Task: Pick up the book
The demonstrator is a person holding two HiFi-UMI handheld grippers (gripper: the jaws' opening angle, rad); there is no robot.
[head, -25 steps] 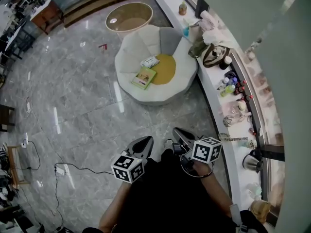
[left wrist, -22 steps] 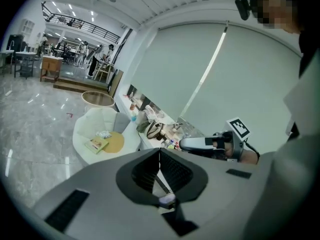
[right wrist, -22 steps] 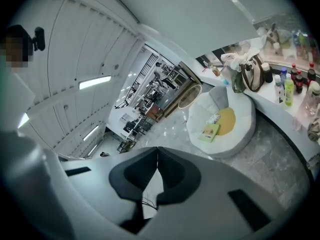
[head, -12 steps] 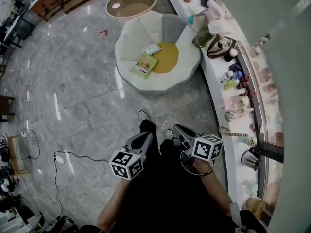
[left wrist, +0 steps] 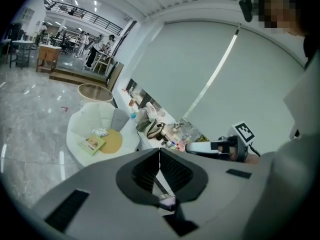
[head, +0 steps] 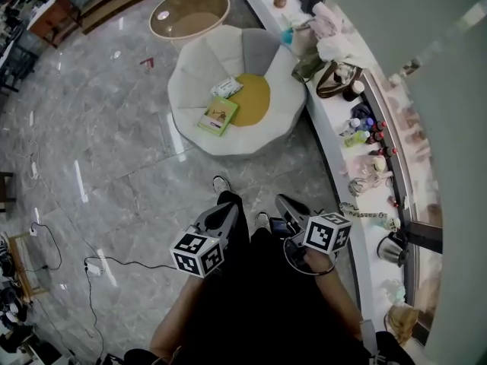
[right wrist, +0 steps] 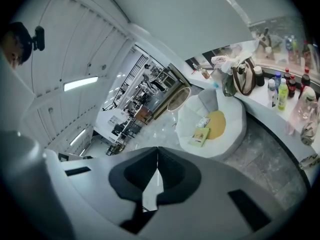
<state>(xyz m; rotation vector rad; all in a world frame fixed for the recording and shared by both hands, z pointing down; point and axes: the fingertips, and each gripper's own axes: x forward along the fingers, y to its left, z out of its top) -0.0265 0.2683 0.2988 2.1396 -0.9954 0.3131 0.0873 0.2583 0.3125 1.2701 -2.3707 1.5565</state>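
Note:
A green book (head: 217, 115) lies flat on the white flower-shaped seat (head: 199, 73), next to its yellow centre cushion (head: 253, 100). The book (left wrist: 92, 144) also shows in the left gripper view and, as the book (right wrist: 200, 136), in the right gripper view. A small white packet (head: 226, 87) lies just beyond it. My left gripper (head: 230, 211) and right gripper (head: 284, 202) are held close to my body, well short of the seat. Both are shut with nothing between the jaws. In the left gripper view the right gripper (left wrist: 192, 147) shows off to the side.
A long white counter (head: 341, 139) runs along the right, carrying a brown bag (head: 335, 80), bottles (head: 361, 131) and a kettle (head: 388, 248). A round wood-rimmed table (head: 189, 13) stands behind the seat. Cables (head: 114, 263) trail over the grey marble floor at the left.
I have stepped forward; a shoe now shows ahead of the grippers. The seat and book have shifted left and up in the head view. Both grippers stay shut.

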